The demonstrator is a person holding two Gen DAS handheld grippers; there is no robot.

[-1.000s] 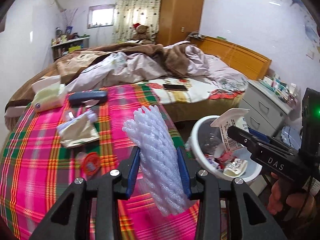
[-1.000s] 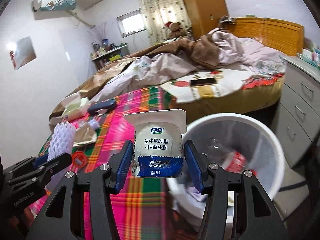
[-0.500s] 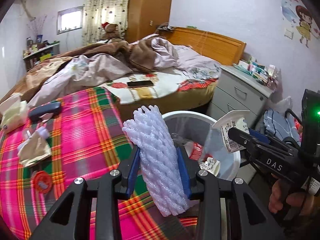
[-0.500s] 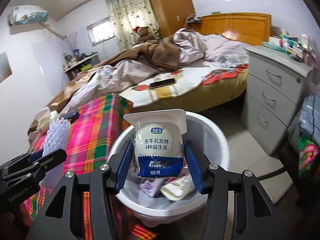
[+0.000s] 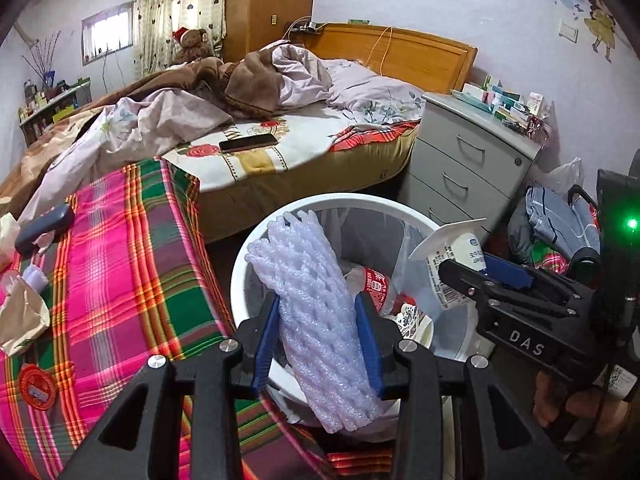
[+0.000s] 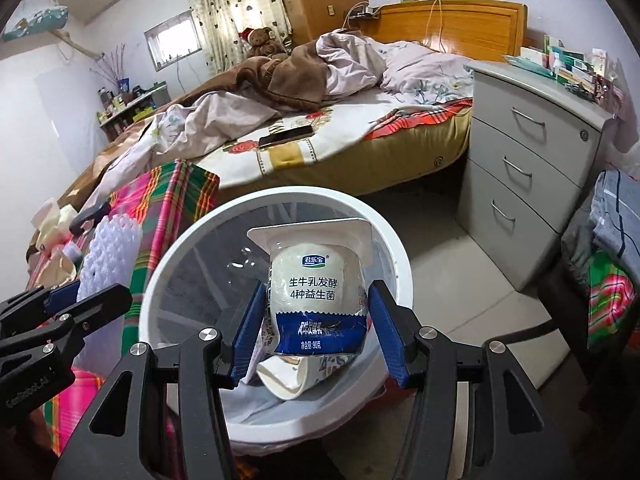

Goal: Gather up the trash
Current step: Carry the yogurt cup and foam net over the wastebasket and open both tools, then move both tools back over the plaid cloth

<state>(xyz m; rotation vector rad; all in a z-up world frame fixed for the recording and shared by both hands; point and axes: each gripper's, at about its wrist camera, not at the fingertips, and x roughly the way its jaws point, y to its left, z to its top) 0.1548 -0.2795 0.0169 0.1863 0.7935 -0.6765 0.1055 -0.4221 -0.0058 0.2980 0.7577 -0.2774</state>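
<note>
Now over the bin: left gripper [image 5: 316, 340] clamped on a white foam net sleeve [image 5: 308, 300], blue pads [image 5: 264, 344] pressing both its sides, sleeve tilted and held above the near-left part of the white trash bin [image 5: 256, 248]. Right gripper [image 6: 316, 328] closed on a small yogurt cup [image 6: 316, 296], blue pads [image 6: 386, 340] against its crumpled label, cup upright above the middle of the bin [image 6: 160, 280], its peeled lid flaring on top. Seen from the left wrist, same right gripper [image 5: 476, 280] just right of the sleeve, cup [image 5: 452, 264] hanging over the bin's right rim.

Inside the bin: clear liner, a red-labelled plastic bottle [image 5: 374, 284], wrappers, a crushed paper cup [image 6: 292, 376] right under the yogurt cup.

Left of the bin, touching it: plaid cloth [image 5: 132, 280] in pink and green, carrying a torn paper bag [image 5: 22, 320], a red round lid [image 5: 36, 386], a dark case [image 5: 44, 226]. Behind the bin: unmade bed [image 5: 280, 148] with a phone [image 5: 248, 143] lying flat on the sheet, teddy bear [image 5: 194, 44] far back. Right of the bin: grey drawer unit [image 5: 468, 160] topped with small boxes, folded clothes [image 5: 560, 216] beyond it.
</note>
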